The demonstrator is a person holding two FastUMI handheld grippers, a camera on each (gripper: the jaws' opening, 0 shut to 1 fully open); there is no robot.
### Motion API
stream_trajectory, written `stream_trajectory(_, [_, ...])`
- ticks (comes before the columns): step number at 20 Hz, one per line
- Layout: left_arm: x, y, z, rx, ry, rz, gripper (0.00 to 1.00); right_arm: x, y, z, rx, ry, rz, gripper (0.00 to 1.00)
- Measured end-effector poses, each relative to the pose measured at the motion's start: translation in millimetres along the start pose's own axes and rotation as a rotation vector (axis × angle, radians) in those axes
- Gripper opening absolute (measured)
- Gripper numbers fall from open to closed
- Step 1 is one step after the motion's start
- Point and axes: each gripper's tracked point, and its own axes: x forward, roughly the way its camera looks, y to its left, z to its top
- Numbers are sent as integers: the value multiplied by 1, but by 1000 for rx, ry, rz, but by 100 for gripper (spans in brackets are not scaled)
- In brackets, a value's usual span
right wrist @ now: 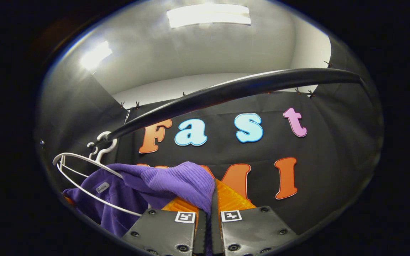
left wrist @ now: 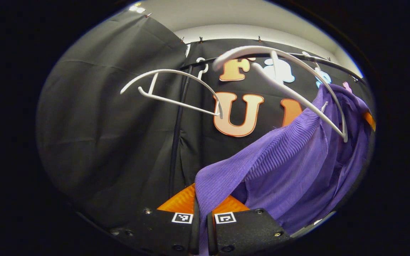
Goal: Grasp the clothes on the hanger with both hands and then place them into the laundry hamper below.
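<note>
Purple ribbed knit garment (left wrist: 290,160) is pinched in both of your tools: the left gripper (left wrist: 200,217) has its two fingers clamped on a fold of the cloth that runs up and to the right from its tips, and the right gripper (right wrist: 212,213) is likewise clenched on a bunched end of the same knit (right wrist: 176,181), which trails off to its left. So the two-handed grasp looks done, by my reading. What remains is the rest: the garment is not free yet, since in the left gripper view it hangs draped over a white plastic hanger (left wrist: 297,85) ahead and to the right of your fingers, and in the right gripper view a white hanger (right wrist: 84,177) lies against the cloth to the lower left. You have yet to pull it clear, lower it and let go over the hamper. Count one purple garment, one black rail (right wrist: 233,89) above the right gripper, and two white hangers in the left gripper view, the second, a bare one (left wrist: 176,89), hanging up and to the left of that gripper.
</note>
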Motion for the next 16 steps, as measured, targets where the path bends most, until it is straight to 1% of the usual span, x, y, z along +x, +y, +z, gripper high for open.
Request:
stream_trajectory(2, [-9,-4,-5,30,-1,-12,9,15,-3,-8,-38,-3,-27,13])
stream_trajectory(4, [-17,-7,-10,42,3,-21,9,29,-3,-16,-98,-6,-39,13])
stream_trajectory(7, [-20,-12,-20,36,27,-28,9,45,0,-49,-194,39,-52,13])
stream_trajectory(9, [-23,-13,-23,36,25,-22,9,46,0,-69,-192,70,-57,13])
stream_trajectory(10, [-25,-13,-25,32,27,-23,12,46,-4,-85,-185,103,-65,12])
stream_trajectory(11, [-25,-13,-26,29,28,-22,9,46,-11,-105,-186,155,-75,13])
stream_trajectory(13, [-27,-13,-29,17,26,-23,9,36,-31,-143,-167,262,-84,13])
stream_trajectory(14, [-31,-13,-30,10,25,-27,12,30,-36,-152,-146,284,-79,13])
stream_trajectory(15, [-33,-16,-30,4,22,-34,12,19,-39,-156,-141,299,-73,13])
stream_trajectory(16, [-36,-17,-30,3,17,-35,9,7,-43,-155,-153,307,-70,13])
